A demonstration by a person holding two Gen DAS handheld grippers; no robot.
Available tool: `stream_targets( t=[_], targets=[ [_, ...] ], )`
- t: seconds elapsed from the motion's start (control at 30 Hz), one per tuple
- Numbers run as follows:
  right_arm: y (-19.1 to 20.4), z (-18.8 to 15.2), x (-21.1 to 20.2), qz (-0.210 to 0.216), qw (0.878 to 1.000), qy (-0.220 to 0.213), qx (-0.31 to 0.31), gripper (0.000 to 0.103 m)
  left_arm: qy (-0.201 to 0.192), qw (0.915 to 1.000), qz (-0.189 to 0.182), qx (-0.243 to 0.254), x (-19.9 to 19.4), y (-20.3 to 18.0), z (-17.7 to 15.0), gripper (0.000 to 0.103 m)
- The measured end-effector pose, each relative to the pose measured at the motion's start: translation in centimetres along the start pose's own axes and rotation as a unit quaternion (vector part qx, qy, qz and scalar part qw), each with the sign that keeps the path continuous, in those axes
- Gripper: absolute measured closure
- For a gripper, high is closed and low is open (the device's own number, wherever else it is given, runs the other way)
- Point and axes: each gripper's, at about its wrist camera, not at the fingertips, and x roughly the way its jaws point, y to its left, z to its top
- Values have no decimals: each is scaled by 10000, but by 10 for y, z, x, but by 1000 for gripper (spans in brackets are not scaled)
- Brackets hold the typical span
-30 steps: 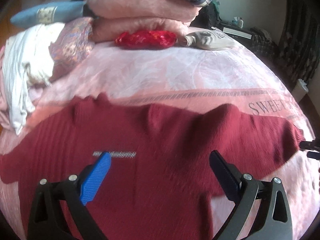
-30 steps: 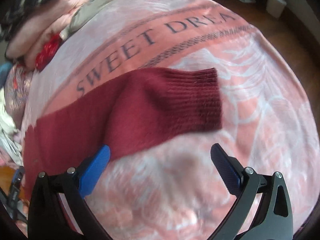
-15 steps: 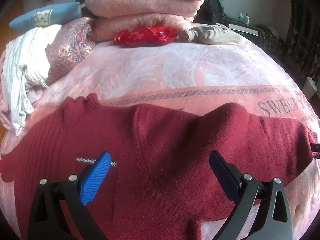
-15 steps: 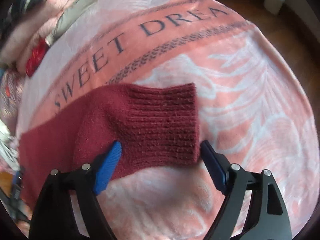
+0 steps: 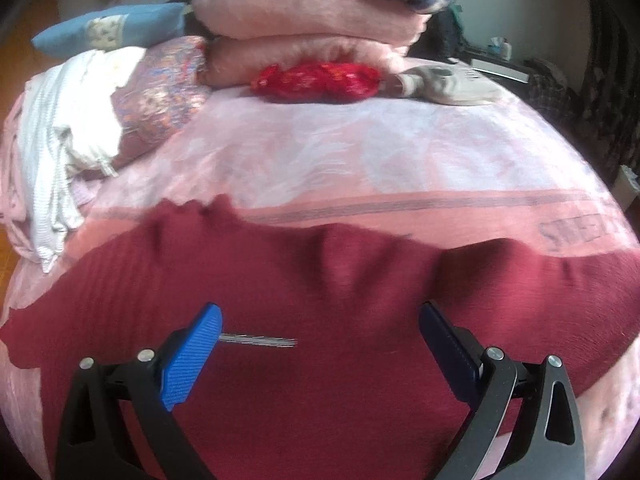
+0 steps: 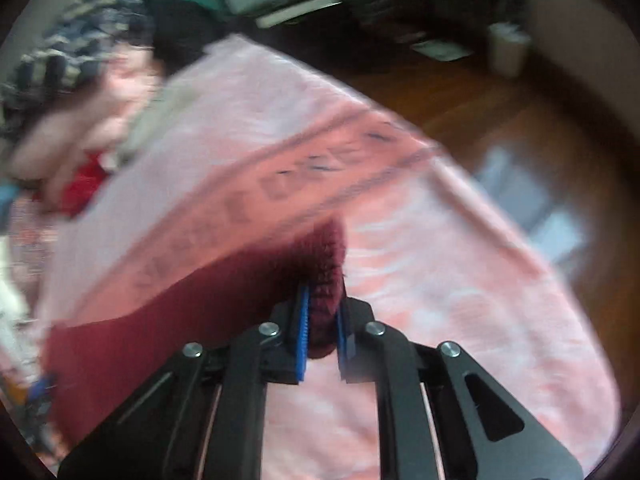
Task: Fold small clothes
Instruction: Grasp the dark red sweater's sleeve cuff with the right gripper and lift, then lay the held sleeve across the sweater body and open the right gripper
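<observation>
Sweater cuff (image 6: 326,268) pinched by right gripper (image 6: 322,336).
Left gripper (image 5: 320,344) is held spread above the sweater (image 5: 340,280), nothing between its fingers.

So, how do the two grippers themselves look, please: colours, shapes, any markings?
The left gripper and the right gripper look alike: black plastic linkage arms with triangular cut-outs and round silver pivot screws. The jaws carry ribbed blue pads; on the left gripper one pad looks bright blue, the other dark, in shadow. No cables, markings or sleeves show.
</observation>
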Motion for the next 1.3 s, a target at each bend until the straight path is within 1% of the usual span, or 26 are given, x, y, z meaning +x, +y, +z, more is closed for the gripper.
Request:
stream_targets(
  t=[0.07, 0.1, 0.13, 0.2, 0.23, 0.3, 0.37, 0.4, 0.43, 0.5, 0.53, 0.6, 0.7, 0.73, 0.8, 0.83, 0.9, 0.93, 1.0, 1.03, 1.1, 1.2, 1.27, 1.3],
  targets=[
    [-5, -10, 17, 4, 9995, 247, 193, 94, 137, 9998, 109, -62, 10, 13, -5, 4],
    [-7, -16, 27, -257, 9988, 336, 263, 94, 217, 9996, 136, -122, 14, 20, -8, 4],
    [-13, -26, 40, -645, 9958, 448, 475, 95, 302, 9992, 140, -216, 18, 28, -12, 4],
    [-22, -30, 39, -526, 9945, 467, 781, 95, 374, 9987, 90, -335, 19, 43, -16, 4],
    [-20, -29, 33, -388, 9957, 434, 721, 95, 389, 9985, 39, -380, 18, 52, -19, 4],
    [-13, -26, 17, 6, 9980, 259, 573, 96, 360, 9984, -45, -445, 15, 66, -23, 4],
    [-16, -22, -1, 343, 9965, 184, 734, 96, 305, 9984, -78, -467, 11, 78, -28, 4],
    [-18, -21, -9, 526, 9951, 154, 826, 96, 315, 9986, -38, -416, 11, 83, -31, 4],
    [-17, -20, -18, 599, 9946, 114, 836, 96, 341, 9988, -12, -364, 12, 85, -32, 4],
    [-10, -18, -31, 580, 9954, 39, 757, 96, 385, 9987, -26, -330, 14, 91, -34, 4],
    [1, -20, -39, 705, 9956, -15, 619, 96, 410, 9985, -9, -359, 14, 96, -35, 4],
    [27, -20, -40, 841, 9957, -64, 372, 96, 471, 9976, -44, -514, 14, 109, -35, 4],
    [88, -26, -46, 1170, 9924, -105, -360, 96, 522, 9961, -100, -699, 9, 127, -37, 4],
    [122, -33, -50, 1353, 9876, -82, -787, 96, 534, 9959, -113, -726, 7, 134, -37, 4],
    [170, -42, -51, 1568, 9782, -44, -1361, 96, 528, 9958, -117, -733, 5, 144, -39, 4],
    [204, -55, -53, 1708, 9687, 14, -1799, 96, 522, 9959, -112, -728, 3, 150, -40, 4],
    [255, -78, -55, 2018, 9507, 138, -2350, 96, 540, 9956, -133, -758, 3, 161, -41, 4],
    [286, -95, -55, 2190, 9375, 252, -2694, 96, 574, 9950, -150, -802, 4, 168, -43, 4],
    [331, -126, -56, 2410, 9164, 409, -3169, 96, 621, 9942, -152, -864, 5, 178, -45, 4],
    [357, -145, -56, 2528, 9034, 549, -3420, 96, 651, 9936, -170, -908, 6, 184, -46, 4],
    [389, -174, -54, 2502, 8866, 690, -3829, 96, 680, 9926, -199, -987, 7, 194, -48, 4],
    [423, -214, -38, 2452, 8639, 1128, -4253, 96, 712, 9914, -253, -1069, 9, 209, -51, 4],
    [432, -227, -27, 2389, 8533, 1439, -4405, 94, 730, 9909, -282, -1092, 11, 213, -53, 4],
    [434, -231, -23, 2369, 8512, 1549, -4420, 92, 748, 9907, -286, -1104, 13, 215, -53, 4]
  ],
)
